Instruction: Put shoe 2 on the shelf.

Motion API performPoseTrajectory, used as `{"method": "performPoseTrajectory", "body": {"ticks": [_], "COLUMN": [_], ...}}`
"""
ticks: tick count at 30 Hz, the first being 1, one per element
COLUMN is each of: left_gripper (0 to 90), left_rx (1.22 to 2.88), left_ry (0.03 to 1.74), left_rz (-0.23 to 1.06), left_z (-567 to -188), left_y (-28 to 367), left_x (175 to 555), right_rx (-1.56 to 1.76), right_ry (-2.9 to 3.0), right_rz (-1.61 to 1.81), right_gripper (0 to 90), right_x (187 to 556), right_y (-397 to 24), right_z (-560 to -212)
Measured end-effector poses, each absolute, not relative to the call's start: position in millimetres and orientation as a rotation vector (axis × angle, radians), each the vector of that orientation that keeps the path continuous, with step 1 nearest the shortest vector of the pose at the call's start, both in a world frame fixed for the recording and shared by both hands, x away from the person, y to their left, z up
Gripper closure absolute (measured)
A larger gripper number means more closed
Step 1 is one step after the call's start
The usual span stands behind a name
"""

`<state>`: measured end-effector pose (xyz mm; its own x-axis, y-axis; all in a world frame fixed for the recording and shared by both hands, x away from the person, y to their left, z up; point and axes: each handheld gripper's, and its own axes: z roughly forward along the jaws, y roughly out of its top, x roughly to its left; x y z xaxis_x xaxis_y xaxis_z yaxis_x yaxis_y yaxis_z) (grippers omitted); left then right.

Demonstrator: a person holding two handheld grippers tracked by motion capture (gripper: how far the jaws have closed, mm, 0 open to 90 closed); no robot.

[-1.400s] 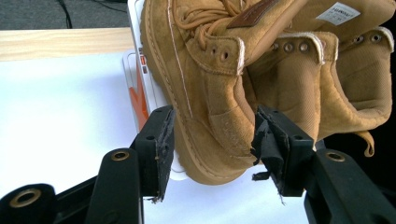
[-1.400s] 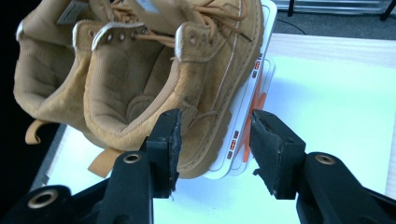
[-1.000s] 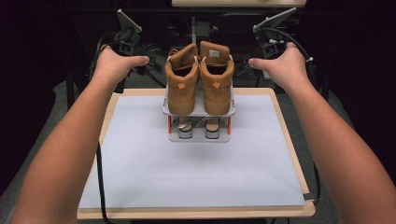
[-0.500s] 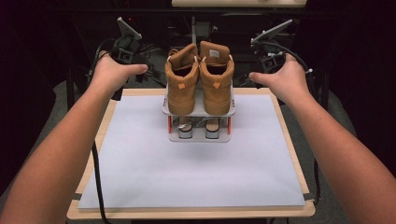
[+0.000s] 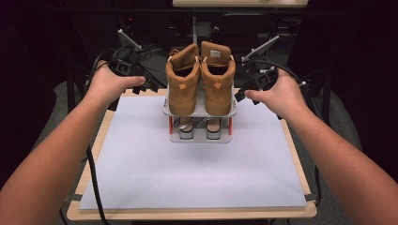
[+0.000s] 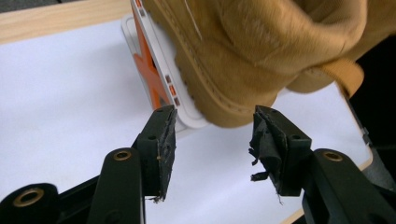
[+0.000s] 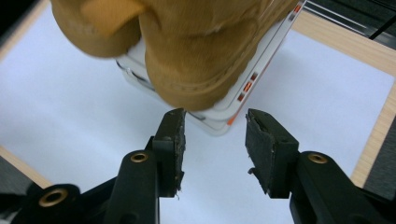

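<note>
Beside the tan suede boots (image 5: 199, 79) on a white rack (image 5: 201, 112), both grippers gape, right gripper (image 7: 215, 140) narrowing.

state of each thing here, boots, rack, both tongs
left boot: upright on the rack's top shelf, not held
right boot: upright beside it, not held
rack: standing on the white mat
left tongs: open, nothing between
right tongs: open, just been closing, nothing between

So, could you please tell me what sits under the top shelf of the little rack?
Beneath the top shelf of the rack, the ends of two more shoes show on the lower level. The shelf and the tan boots above cover the rest of them.
</note>
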<state>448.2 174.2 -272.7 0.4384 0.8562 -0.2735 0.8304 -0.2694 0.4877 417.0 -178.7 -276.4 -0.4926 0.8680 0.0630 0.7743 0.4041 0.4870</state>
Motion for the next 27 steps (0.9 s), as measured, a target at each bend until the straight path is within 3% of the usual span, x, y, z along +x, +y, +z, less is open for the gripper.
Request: {"method": "performPoseTrajectory", "body": {"ticks": [14, 27], "left_gripper": [52.9, 53.4], "left_rx": [2.265, 2.334], "left_ry": [1.334, 1.307], "left_rz": [0.066, 0.018], "left_z": [-304.8, -340.2], "left_y": [164.4, 160.4], "left_x": [424.0, 402.4], "right_rx": [1.417, 1.466], "right_ry": [2.548, 2.556], "right_rz": [0.445, 0.373], "right_gripper": [60.8, 61.0], "right_x": [394.1, 383.3], "right_y": [-165.1, -178.0], "right_z": [-312.0, -344.7]}}
